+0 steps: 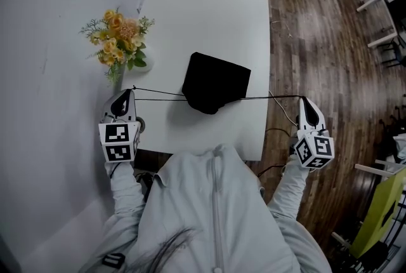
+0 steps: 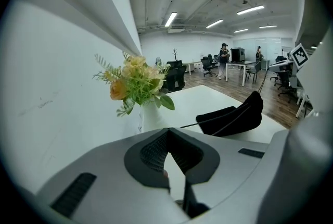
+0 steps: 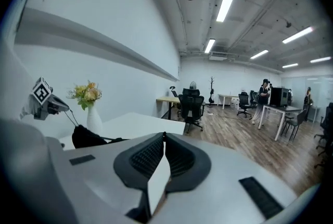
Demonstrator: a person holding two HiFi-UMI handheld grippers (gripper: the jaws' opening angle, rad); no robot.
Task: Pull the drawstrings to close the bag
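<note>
A black drawstring bag (image 1: 216,82) lies in the middle of the white table (image 1: 209,11), its gathered mouth toward me. One thin black drawstring (image 1: 158,94) runs taut from the mouth to my left gripper (image 1: 130,93), which is shut on its end at the table's left edge. The other drawstring (image 1: 273,98) stretches right to my right gripper (image 1: 303,100), shut on it just past the table's right edge. In the left gripper view the jaws (image 2: 167,130) meet where the cord leaves toward the bag (image 2: 229,116). The right gripper view shows closed jaws (image 3: 164,135) and the bag (image 3: 86,137) far left.
A white vase of yellow flowers (image 1: 117,43) stands at the table's left edge against the wall, just beyond the left gripper. Wooden floor (image 1: 317,43) lies to the right, with a cable on it. A yellow-green chair (image 1: 380,214) is at lower right. Office chairs and people stand far off.
</note>
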